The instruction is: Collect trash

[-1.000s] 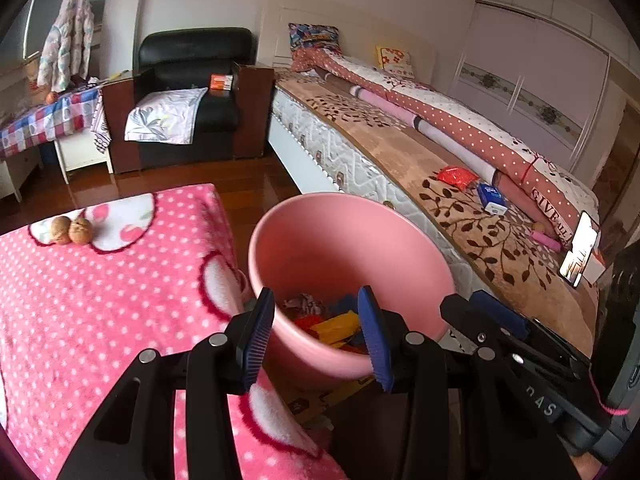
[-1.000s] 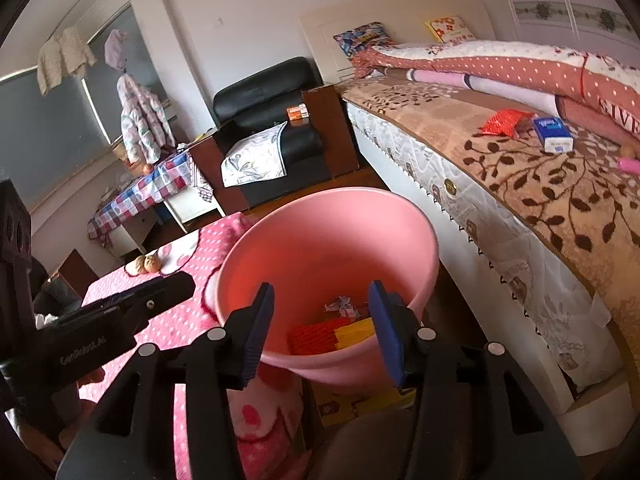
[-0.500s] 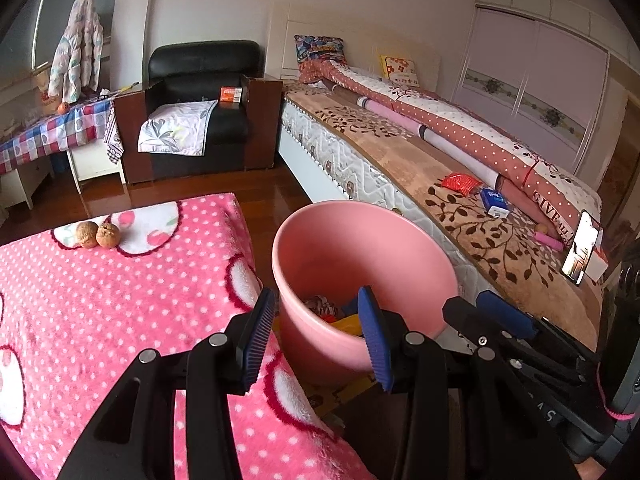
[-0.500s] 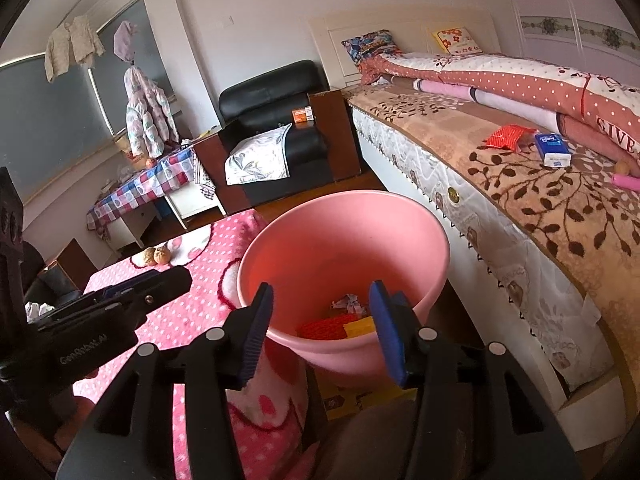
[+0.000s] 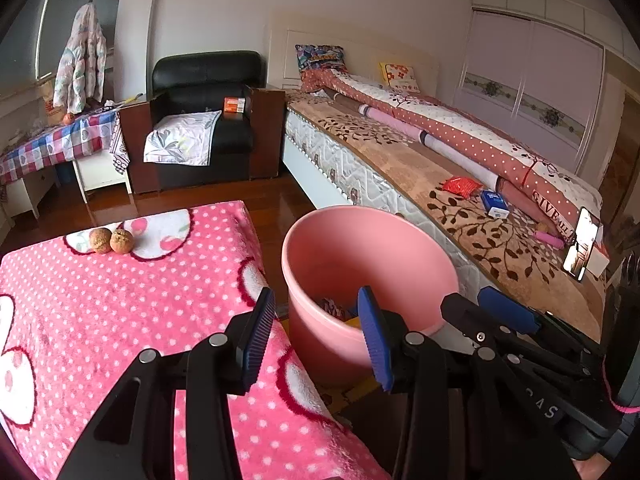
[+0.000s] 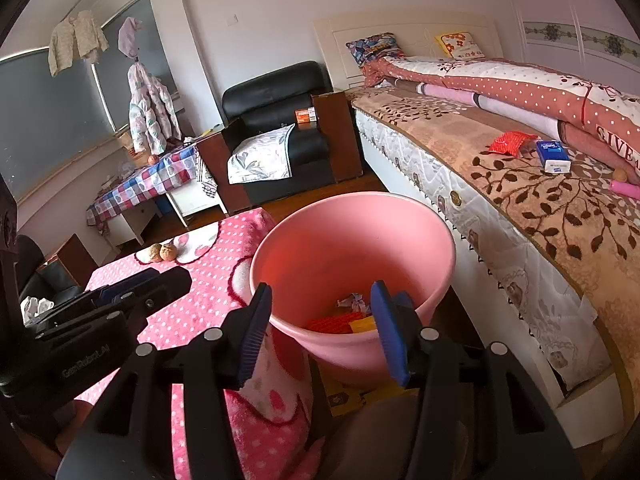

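Observation:
A pink bucket [image 5: 372,248] stands on the floor between the pink dotted table [image 5: 120,300] and the bed; it also shows in the right wrist view [image 6: 352,240]. Red and yellow wrappers and crumpled paper [image 6: 352,316] lie in its bottom. My left gripper [image 5: 316,332] is open and empty, above the table's right edge near the bucket rim. My right gripper [image 6: 324,332] is open and empty, just in front of the bucket. Two walnuts [image 5: 111,241] lie at the table's far edge. A red packet [image 5: 461,186] and a blue box [image 5: 494,203] lie on the bed.
The bed [image 5: 400,168] runs along the right, with a rolled quilt and a phone [image 5: 582,244] on it. A black armchair [image 5: 204,120] and a checked side table [image 5: 52,144] stand at the back. Wooden floor lies between them and the table.
Both grippers have pulled back and up from the bucket, which now looks smaller and farther. More of the table and the walnuts are in view. Both stay open.

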`<control>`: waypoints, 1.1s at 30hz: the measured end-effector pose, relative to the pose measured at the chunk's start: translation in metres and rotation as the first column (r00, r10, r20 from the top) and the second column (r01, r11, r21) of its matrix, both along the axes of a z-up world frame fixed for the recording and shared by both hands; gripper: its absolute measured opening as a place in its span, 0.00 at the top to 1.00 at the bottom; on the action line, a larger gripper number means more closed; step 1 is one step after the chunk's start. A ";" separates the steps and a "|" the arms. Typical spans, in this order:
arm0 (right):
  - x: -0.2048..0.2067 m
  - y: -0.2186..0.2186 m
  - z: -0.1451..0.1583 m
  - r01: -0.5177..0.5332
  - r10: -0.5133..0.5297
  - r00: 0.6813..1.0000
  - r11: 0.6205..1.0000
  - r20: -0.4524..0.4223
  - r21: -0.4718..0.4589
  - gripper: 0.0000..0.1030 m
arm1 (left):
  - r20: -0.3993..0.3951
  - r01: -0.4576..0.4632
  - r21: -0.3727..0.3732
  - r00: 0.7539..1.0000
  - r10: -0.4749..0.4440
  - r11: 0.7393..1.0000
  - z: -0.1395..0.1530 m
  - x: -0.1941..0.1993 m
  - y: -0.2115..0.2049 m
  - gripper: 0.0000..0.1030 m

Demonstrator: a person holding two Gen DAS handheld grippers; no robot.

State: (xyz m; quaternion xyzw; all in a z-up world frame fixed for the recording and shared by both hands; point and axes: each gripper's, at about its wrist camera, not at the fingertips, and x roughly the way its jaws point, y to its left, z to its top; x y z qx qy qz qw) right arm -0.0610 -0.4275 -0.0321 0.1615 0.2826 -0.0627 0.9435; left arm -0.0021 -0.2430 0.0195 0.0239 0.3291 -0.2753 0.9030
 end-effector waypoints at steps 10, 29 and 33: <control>-0.005 0.016 0.008 -0.008 0.008 1.000 1.000 -0.005 -0.023 0.45 | 0.019 -0.010 -0.008 1.000 0.010 1.000 0.005 -0.007 0.014 0.59; -0.014 0.029 0.018 0.003 -0.003 1.000 0.999 0.007 -0.043 0.45 | 0.024 -0.030 -0.015 0.999 0.030 0.999 0.010 -0.019 0.034 0.61; -0.015 0.032 0.020 0.002 -0.002 1.000 0.999 0.009 -0.045 0.45 | 0.028 -0.038 -0.017 0.999 0.038 0.999 0.011 -0.021 0.037 0.63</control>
